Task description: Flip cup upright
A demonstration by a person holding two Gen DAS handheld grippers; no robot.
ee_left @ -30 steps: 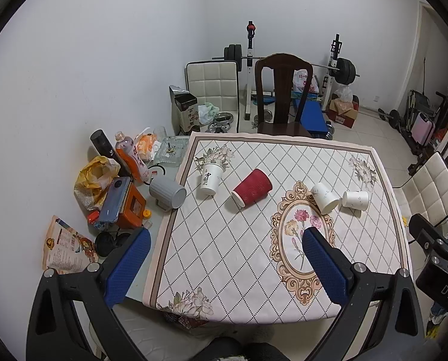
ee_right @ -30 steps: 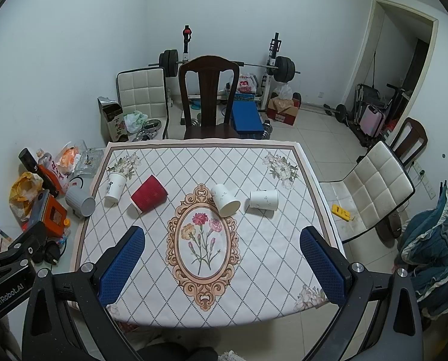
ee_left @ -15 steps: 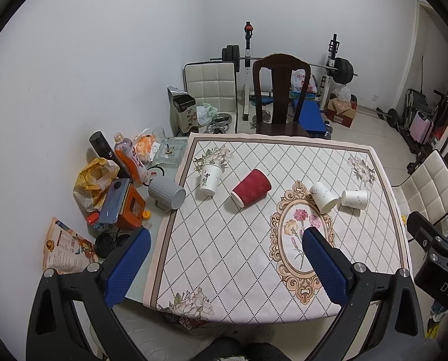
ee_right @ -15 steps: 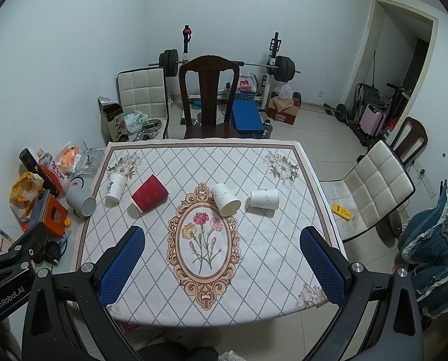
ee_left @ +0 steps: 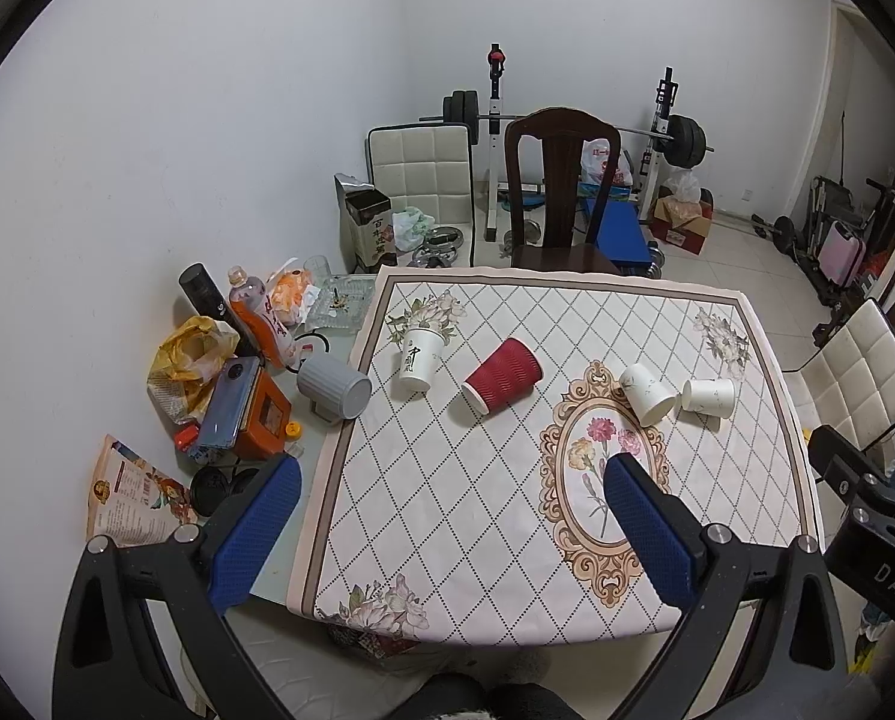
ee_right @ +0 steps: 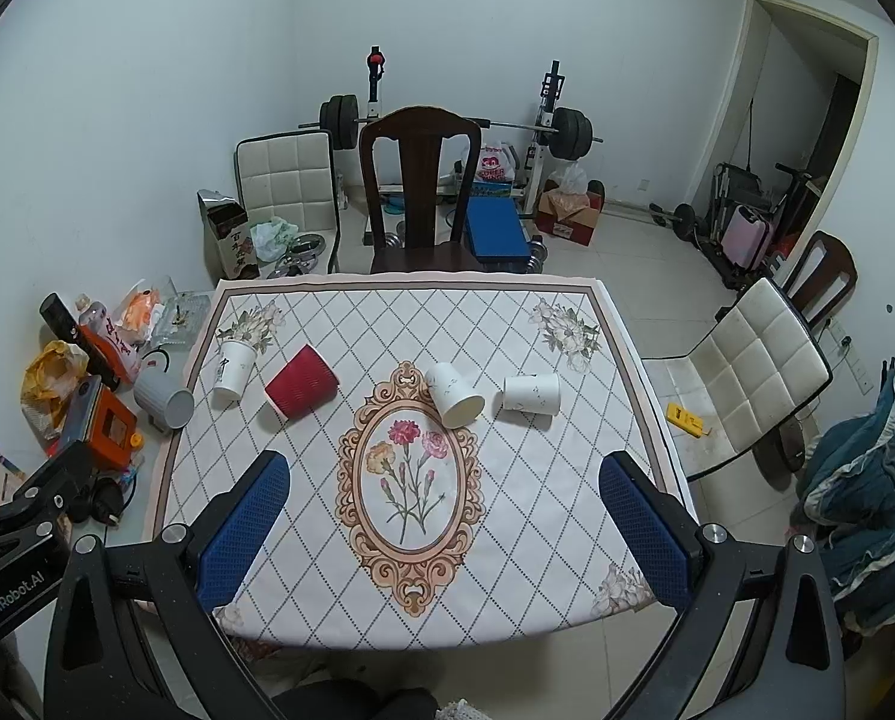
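Above the near edge of the table [ee_left: 507,612], the left wrist view shows the left gripper [ee_left: 447,528] with fingers [ee_left: 255,534] spread wide and holding nothing, while the red cup [ee_left: 503,375] lies on its side toward the far left of the cloth, long axis slanting, mouth toward the near left. From the right wrist view, the right gripper [ee_right: 444,531] hangs equally wide apart and empty, well short of two white cups [ee_right: 454,393] lying toppled mid-table, and the red cup [ee_right: 301,382] lies left of them.
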